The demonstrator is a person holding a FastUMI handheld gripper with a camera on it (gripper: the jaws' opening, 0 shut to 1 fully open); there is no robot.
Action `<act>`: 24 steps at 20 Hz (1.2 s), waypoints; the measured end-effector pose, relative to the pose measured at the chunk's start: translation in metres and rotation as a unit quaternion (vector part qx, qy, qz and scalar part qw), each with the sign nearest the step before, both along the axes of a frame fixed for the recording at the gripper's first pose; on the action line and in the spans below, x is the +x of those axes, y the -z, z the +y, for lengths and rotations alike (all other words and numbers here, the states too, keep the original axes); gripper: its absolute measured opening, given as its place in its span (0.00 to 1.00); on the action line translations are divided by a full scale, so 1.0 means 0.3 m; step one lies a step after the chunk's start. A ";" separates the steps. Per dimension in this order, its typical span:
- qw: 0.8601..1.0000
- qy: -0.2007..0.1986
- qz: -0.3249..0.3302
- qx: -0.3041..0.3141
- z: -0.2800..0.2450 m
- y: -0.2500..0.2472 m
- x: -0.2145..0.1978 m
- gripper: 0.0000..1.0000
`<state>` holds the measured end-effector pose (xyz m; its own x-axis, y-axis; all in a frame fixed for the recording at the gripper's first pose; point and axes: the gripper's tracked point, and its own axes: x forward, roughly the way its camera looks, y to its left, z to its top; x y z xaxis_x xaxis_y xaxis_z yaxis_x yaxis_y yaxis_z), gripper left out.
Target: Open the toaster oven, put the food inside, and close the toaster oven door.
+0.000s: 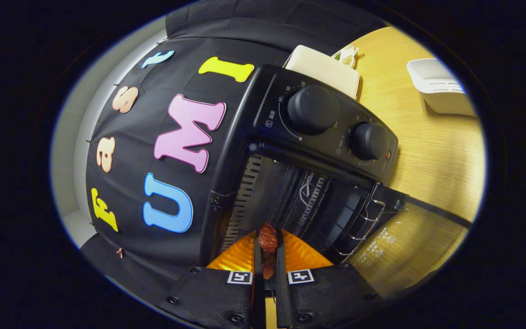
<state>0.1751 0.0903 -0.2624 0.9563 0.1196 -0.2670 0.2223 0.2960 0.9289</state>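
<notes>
The toaster oven stands on the wooden bench with its door dropped fully open, so the opening step looks done and the loading step is in hand. The view is rolled, the oven lying tilted across it. Inside, the wire rack sits toward the door side of the dark cavity. The gripper has its fingers drawn narrow, both pressing on the reddish-brown food, which hangs just at the mouth of the oven. Next, by the look of it: carry the piece deeper over the rack, then let go. Room is tight, with the oven's frame close on one side and the rack's wires on the other.
</notes>
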 end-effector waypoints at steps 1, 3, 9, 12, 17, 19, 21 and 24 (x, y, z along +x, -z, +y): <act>1.000 0.000 0.001 -0.005 0.010 0.007 0.012 0.13; 1.000 -0.008 0.005 -0.019 0.021 0.016 0.014 0.13; 0.995 -0.011 0.024 -0.099 -0.013 0.044 0.022 0.13; 0.986 -0.021 0.032 -0.165 -0.007 0.053 0.007 0.17; 0.967 -0.046 0.033 -0.249 -0.016 0.033 -0.034 0.97; 0.950 -0.064 0.045 -0.302 -0.027 0.033 -0.062 0.98; 0.926 -0.087 0.032 -0.366 -0.025 -0.006 -0.088 0.98; 0.899 -0.129 0.022 -0.418 0.005 -0.062 -0.141 0.98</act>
